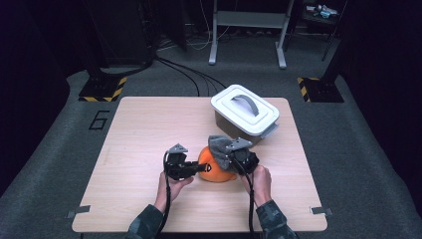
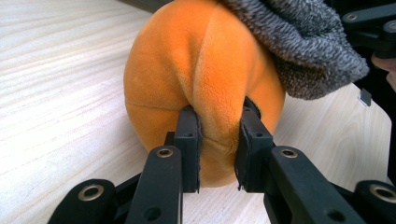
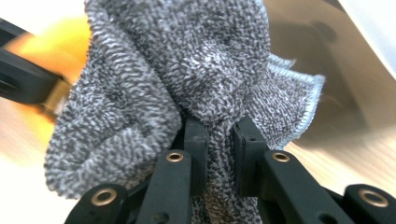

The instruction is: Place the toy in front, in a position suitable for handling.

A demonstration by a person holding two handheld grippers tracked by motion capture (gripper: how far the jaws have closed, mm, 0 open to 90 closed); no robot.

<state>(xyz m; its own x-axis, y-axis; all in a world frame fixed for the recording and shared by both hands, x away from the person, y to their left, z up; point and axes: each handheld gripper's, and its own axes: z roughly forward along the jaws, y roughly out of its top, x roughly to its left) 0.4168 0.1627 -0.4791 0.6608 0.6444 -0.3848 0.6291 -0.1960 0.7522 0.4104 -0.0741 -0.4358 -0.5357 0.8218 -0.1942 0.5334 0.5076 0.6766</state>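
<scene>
Orange plush pumpkin (image 1: 217, 167) near-centre on the light wooden table (image 1: 144, 134), sitting on the tabletop. Left gripper (image 1: 199, 168) in from the left, pads clamped on a pinched fold of the plush (image 2: 205, 88); fabric bulging between the black jaws, so grasping the toy. Right gripper (image 1: 225, 158) at the pumpkin's right-far side, clenched on a grey knit cloth (image 1: 217, 145); bunched cloth (image 3: 182, 79) squeezed tight between the pads. Cloth draped over the top right of the pumpkin, touching it, seen as a grey flap (image 2: 303, 46) over the orange in the left gripper view. White lidded storage box (image 1: 244, 115) with a grey handle just beyond the pumpkin, far right of the table; possibly touching the cloth, hard to tell from the blurred right gripper view. Camouflage sleeves at the near edge, one hand behind each gripper. Black cables on the grey floor beyond the table.
</scene>
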